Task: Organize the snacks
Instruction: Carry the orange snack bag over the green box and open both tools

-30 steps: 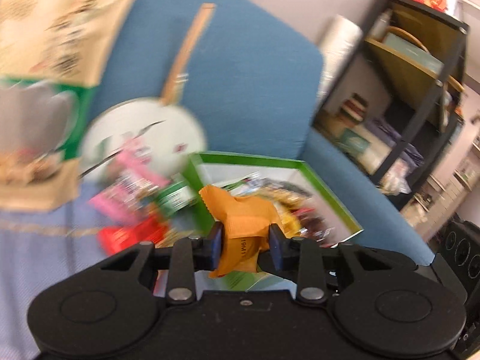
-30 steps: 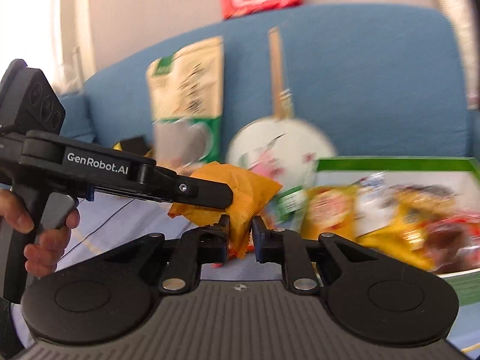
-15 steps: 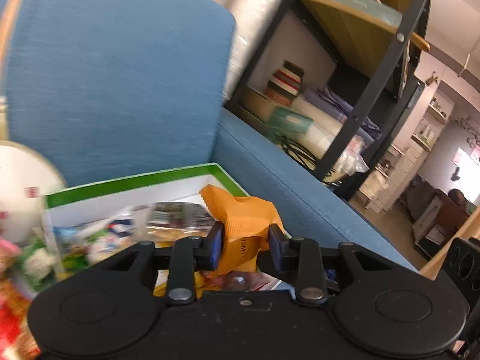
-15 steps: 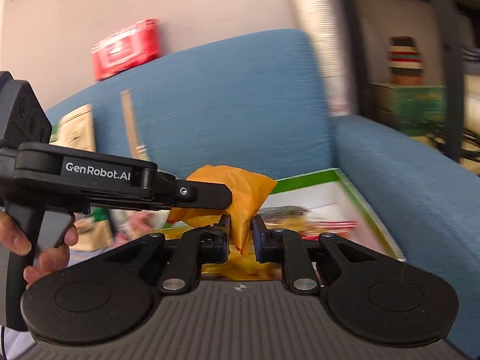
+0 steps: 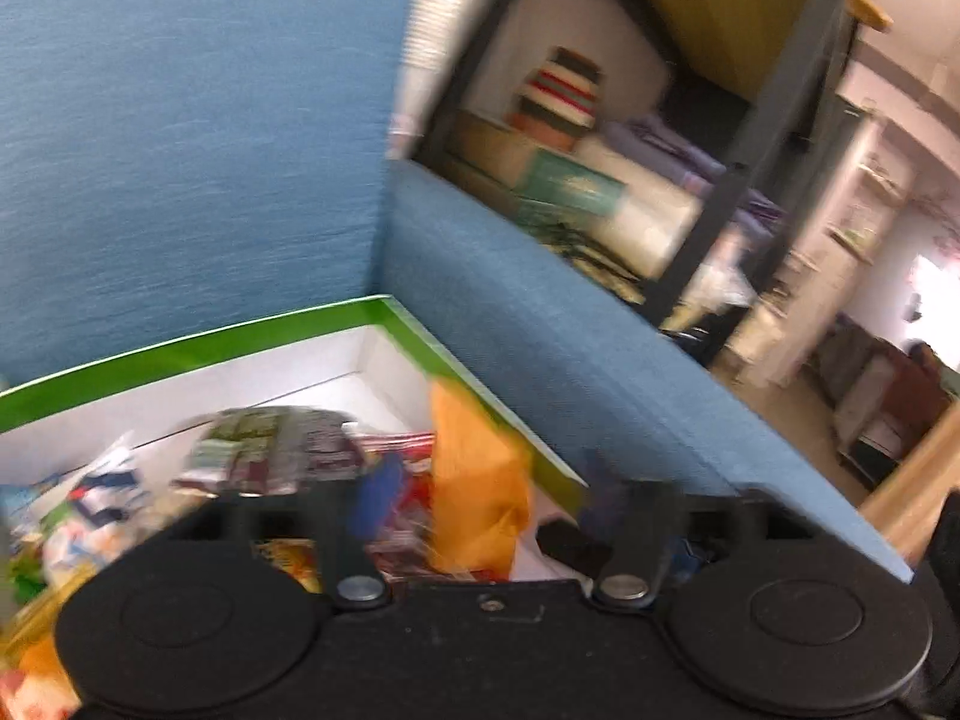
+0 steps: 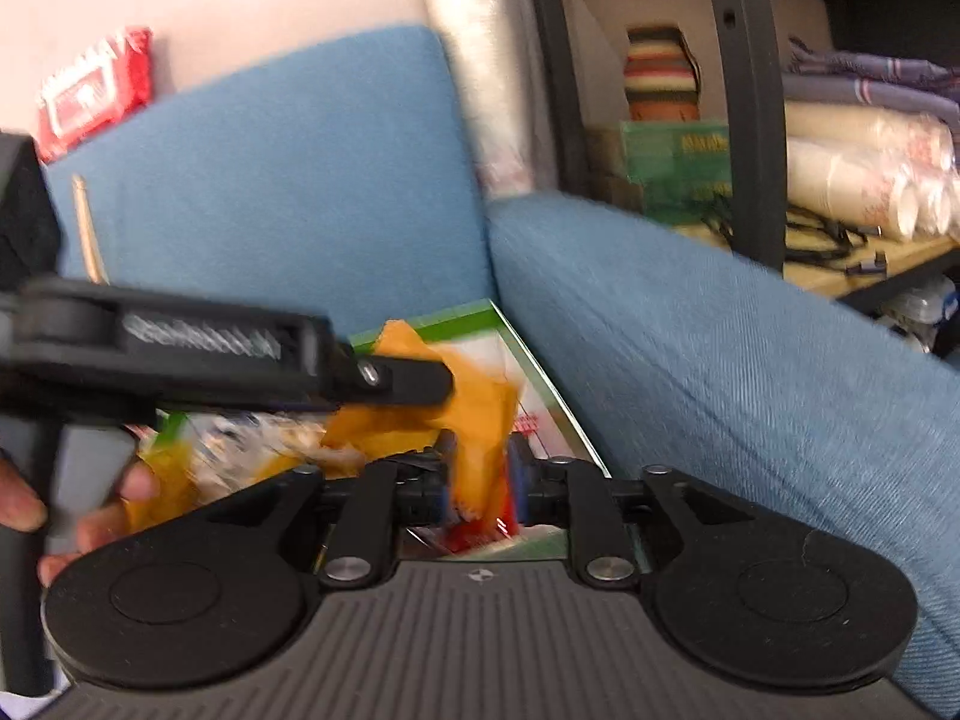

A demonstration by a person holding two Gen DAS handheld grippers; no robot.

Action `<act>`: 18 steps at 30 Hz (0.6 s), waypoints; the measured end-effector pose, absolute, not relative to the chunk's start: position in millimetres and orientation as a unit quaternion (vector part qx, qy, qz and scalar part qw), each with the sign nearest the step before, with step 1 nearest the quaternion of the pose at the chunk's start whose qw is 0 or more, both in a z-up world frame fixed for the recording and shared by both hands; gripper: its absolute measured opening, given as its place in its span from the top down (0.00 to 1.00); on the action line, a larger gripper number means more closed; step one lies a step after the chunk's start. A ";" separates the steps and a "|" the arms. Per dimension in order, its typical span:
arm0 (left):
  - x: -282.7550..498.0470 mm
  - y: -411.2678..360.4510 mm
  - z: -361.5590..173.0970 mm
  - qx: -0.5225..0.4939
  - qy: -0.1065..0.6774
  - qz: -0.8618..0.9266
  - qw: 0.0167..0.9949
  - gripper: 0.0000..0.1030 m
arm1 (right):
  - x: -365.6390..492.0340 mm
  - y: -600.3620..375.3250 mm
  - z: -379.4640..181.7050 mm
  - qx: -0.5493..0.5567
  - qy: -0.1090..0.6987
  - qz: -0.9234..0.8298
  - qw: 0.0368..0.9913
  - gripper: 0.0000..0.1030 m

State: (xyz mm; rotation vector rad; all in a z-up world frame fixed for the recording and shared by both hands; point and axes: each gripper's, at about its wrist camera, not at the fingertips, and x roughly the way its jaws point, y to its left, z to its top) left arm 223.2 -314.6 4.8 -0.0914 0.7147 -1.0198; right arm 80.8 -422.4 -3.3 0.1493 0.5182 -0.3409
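Motion blur obscures the snack packets (image 5: pixel 264 450) in the green-rimmed box (image 5: pixel 180 354); labels unreadable. The orange packet's (image 6: pixel 480 414) lower edge is hidden behind the right gripper (image 6: pixel 480 486).

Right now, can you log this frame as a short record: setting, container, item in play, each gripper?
setting: blue sofa, metal shelf beside it
container: green-rimmed box holding mixed snacks
item: orange snack packet over the box's right corner
left gripper: jaws opening, packet between them, loose
right gripper: jaws opening around the packet

Green-rimmed box (image 5: pixel 198 342) open from above (snack-crowded), sofa armrest (image 5: pixel 570 360) walling its right, backrest (image 5: pixel 192 150) behind
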 end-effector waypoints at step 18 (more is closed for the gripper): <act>175.0 -141.8 34.4 -0.105 0.316 -0.315 0.889 0.00 | 85.7 -339.9 2.7 0.086 0.209 0.000 0.974 0.00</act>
